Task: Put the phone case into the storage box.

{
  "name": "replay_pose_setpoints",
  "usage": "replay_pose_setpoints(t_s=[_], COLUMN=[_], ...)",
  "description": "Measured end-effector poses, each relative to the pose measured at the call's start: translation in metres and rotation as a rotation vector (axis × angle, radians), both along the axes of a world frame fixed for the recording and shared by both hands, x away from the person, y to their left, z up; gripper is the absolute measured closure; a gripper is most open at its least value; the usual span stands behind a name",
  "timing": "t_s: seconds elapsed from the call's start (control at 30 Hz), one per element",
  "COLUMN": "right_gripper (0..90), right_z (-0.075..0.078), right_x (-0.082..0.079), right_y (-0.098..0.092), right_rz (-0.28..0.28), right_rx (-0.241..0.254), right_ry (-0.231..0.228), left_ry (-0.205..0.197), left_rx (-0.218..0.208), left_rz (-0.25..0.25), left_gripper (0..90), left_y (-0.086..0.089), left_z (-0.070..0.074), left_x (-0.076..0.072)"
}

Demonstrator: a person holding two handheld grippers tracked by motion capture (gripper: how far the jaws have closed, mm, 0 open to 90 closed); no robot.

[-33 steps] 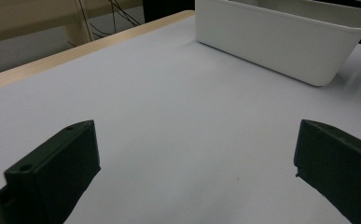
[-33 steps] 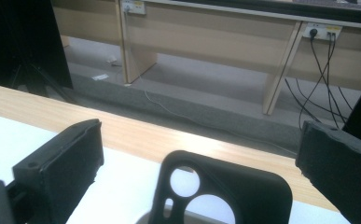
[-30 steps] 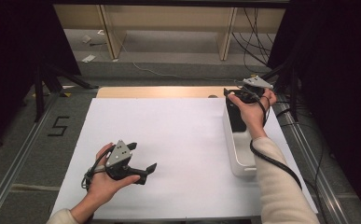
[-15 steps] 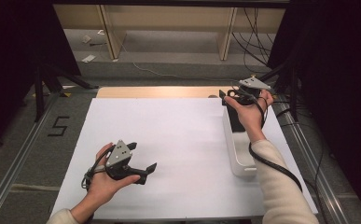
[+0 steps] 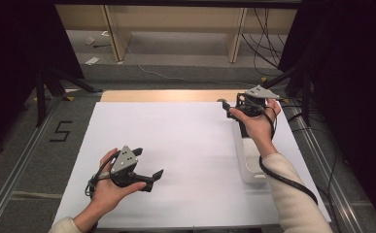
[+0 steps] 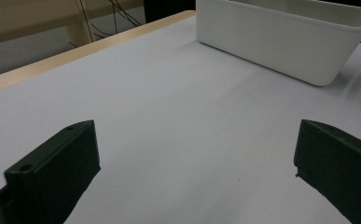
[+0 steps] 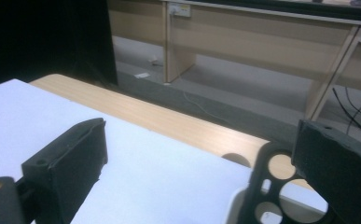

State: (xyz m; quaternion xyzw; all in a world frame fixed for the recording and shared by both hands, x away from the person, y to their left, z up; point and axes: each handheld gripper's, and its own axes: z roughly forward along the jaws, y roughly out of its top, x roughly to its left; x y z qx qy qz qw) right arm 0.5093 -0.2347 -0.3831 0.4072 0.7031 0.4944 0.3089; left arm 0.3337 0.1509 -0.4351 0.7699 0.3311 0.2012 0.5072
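A white sheet covers the wooden table (image 5: 176, 145). The left gripper (image 5: 149, 177) rests low at its near left, jaws wide with nothing between them. The right gripper (image 5: 227, 108), jaws also wide, hovers over the far end of the long white plastic bin (image 5: 246, 162), where a black perforated piece (image 7: 271, 186) stands

White mat (image 5: 185, 145), floor cables (image 5: 268, 36)

One white bin (image 5: 247, 160), one black holed part (image 7: 274, 191), two grippers, one table (image 5: 185, 145)
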Motion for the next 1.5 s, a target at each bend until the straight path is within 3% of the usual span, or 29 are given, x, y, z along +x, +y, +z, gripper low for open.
replay_pose_setpoints(t_s=[1.0,1.5], right_gripper=[8.2,11.9], right_z=[-0.004,-0.007], right_x=[-0.055,-0.076], right_y=[0.027,0.028], right_rz=[0.199,0.252], right_rx=[0.021,0.032], right_ry=[0.029,0.034], left_ry=[0.000,-0.004], left_rx=[-0.005,-0.005], left_rz=[0.001,-0.001], left_gripper=[0.0,0.0], left_y=[0.000,0.000], left_z=[0.000,0.000], left_x=[0.000,0.000])
